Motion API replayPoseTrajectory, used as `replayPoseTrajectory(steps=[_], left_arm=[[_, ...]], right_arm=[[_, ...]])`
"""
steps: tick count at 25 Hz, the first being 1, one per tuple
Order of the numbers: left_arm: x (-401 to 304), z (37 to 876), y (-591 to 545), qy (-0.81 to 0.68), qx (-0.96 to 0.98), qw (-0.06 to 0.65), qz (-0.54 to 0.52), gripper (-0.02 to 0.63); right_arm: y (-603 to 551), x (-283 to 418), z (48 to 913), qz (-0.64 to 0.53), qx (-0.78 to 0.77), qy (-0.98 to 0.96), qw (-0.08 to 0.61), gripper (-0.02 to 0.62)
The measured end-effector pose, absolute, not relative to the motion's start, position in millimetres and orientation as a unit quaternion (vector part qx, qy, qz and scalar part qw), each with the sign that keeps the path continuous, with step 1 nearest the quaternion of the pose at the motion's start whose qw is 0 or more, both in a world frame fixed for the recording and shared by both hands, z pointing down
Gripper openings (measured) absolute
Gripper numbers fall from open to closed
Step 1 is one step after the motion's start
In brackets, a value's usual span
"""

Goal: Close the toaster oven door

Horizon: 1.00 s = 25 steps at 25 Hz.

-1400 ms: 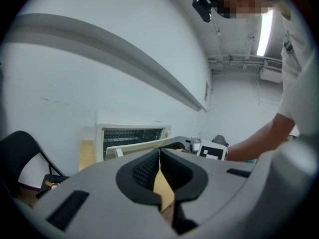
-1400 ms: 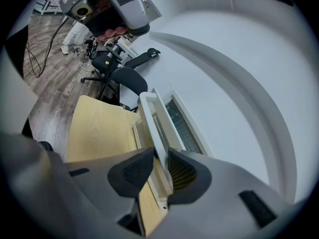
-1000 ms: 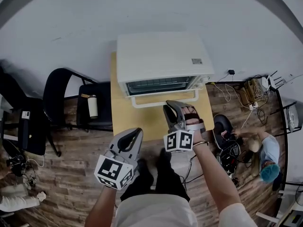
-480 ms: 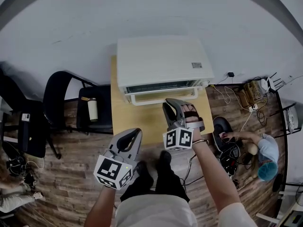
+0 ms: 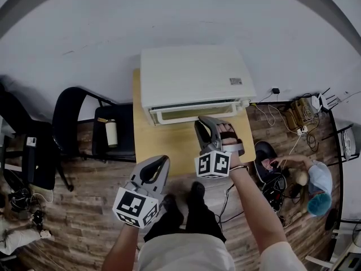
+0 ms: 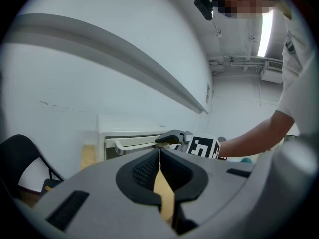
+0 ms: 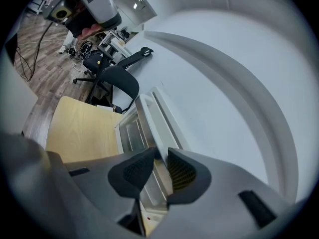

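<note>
A white toaster oven [image 5: 194, 75] stands at the back of a small wooden table [image 5: 163, 143], against the wall. Its glass door [image 5: 192, 110] is tipped up almost flush with the front, with only a narrow gap showing. My right gripper [image 5: 204, 121] is at the right part of the white door handle [image 5: 177, 117]. In the right gripper view the handle bar [image 7: 158, 121] runs between the jaws [image 7: 160, 158], which are closing on it. My left gripper [image 5: 160, 160] hovers at the table's front edge, shut and empty [image 6: 159, 156], pointing at the oven's handle [image 6: 134, 144].
A black chair [image 5: 84, 117] stands left of the table with a pale bottle [image 5: 111, 130] on its seat. Cables and gear lie on the wooden floor at right, where a person [image 5: 318, 182] crouches. A white wall rises right behind the oven.
The oven door has swung up from half open to nearly closed. My right gripper has gone forward and up with the handle. The left gripper has stayed put.
</note>
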<state>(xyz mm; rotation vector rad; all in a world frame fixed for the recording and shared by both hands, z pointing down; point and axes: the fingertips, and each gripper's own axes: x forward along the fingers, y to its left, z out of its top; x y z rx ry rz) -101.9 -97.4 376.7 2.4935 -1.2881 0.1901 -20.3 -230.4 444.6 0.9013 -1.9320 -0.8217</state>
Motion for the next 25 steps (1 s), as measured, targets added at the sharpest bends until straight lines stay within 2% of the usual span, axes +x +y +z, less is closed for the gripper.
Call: replayPoseTrajectory(steps=[25], left_arm=[[-110.1, 375.0, -98.2, -0.460, 0.871, 0.161, 0.063, 0.011]], right_arm=[[-242.0, -23.5, 441.4, -0.335, 0.365, -0.767, 0.407, 0.081]])
